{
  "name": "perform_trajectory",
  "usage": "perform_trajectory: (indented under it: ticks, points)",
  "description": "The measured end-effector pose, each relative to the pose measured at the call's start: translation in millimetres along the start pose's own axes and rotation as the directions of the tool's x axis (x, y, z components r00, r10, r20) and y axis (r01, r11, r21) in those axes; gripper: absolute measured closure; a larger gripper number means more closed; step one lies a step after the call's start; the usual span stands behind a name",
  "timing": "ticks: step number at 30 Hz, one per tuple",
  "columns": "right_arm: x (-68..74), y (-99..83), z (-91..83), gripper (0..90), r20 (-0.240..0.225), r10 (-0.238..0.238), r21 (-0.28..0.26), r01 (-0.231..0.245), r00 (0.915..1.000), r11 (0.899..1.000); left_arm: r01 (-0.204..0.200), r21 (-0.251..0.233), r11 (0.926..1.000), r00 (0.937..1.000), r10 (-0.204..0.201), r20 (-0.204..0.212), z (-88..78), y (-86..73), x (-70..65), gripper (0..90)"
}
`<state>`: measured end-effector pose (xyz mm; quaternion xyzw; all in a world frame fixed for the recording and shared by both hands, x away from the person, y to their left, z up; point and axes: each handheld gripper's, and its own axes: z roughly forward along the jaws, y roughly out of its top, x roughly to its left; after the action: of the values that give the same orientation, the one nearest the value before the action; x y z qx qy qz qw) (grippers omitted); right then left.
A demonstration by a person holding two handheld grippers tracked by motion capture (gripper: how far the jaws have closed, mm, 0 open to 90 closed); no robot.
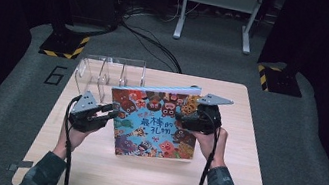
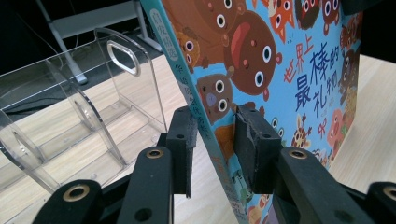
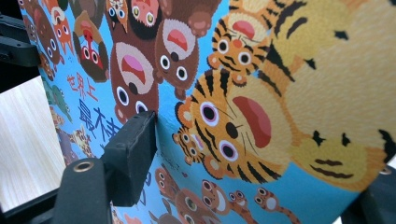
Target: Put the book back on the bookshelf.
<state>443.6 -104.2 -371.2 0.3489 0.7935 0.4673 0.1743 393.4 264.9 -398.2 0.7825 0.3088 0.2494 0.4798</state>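
High view showed a picture book (image 1: 152, 123) propped tilted near the middle of the wooden table (image 1: 147, 183), its lower edge on the tabletop. The left gripper (image 1: 110, 110) straddled the book's spine edge; in the left gripper view its jaws clamped the spine, one pad (image 2: 254, 144) on the cover. The right gripper (image 1: 184, 116) met the book's right side, clenched on it. A clear acrylic rack (image 1: 108, 70) stood at the table's far left corner, behind the book.
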Motion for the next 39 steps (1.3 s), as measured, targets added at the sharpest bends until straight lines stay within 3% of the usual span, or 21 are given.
perform_trajectory:
  ticks: [6, 11, 12, 20, 24, 30, 39]
  points:
    - [0.8, 1.1, -0.9, 29.2, 0.012, -0.014, -0.019, 0.014, 0.9998, 1.0, -0.055, -0.037, 0.9978, 0.9965, 0.053, -0.064, -2.0, 0.6, -6.2, 69.2]
    - [-0.7, 2.4, -0.5, 29.6, 0.007, -0.027, 0.002, 0.027, 0.9996, 1.0, -0.028, -0.055, 0.9981, 0.9996, 0.027, -0.009, -4.7, 0.0, -1.5, 69.9]
    - [-0.5, 2.1, -0.9, 29.6, 0.003, -0.017, 0.006, 0.017, 0.9998, 1.0, -0.002, -0.058, 0.9983, 1.0, 0.003, 0.009, -4.7, 0.9, -0.5, 69.3]
    - [-1.8, 1.1, -2.5, 30.5, -0.008, -0.026, 0.007, 0.026, 0.9996, 1.0, 0.037, -0.05, 0.998, 0.9961, -0.033, 0.081, -3.3, 12.4, 5.1, 63.2]
    - [-1.2, -0.5, -3.6, 30.4, -0.007, -0.02, 0.004, 0.02, 0.9998, 1.0, 0.039, -0.048, 0.9981, 0.996, -0.035, 0.082, -1.1, 17.8, 3.9, 61.8]
    - [-0.9, 1.6, -2.1, 28.9, 0.01, -0.02, 0.006, 0.02, 0.9998, 1.0, -0.005, -0.038, 0.9993, 0.9984, 0.007, 0.056, -2.3, 19.1, 0.9, 63.8]
    - [-2.3, 4.9, 1.8, 27.3, -0.001, 0.008, 0.009, -0.008, 1.0, 1.0, -0.025, -0.07, 0.9972, 0.9992, 0.028, 0.031, -6.5, 16.8, -2.5, 65.9]
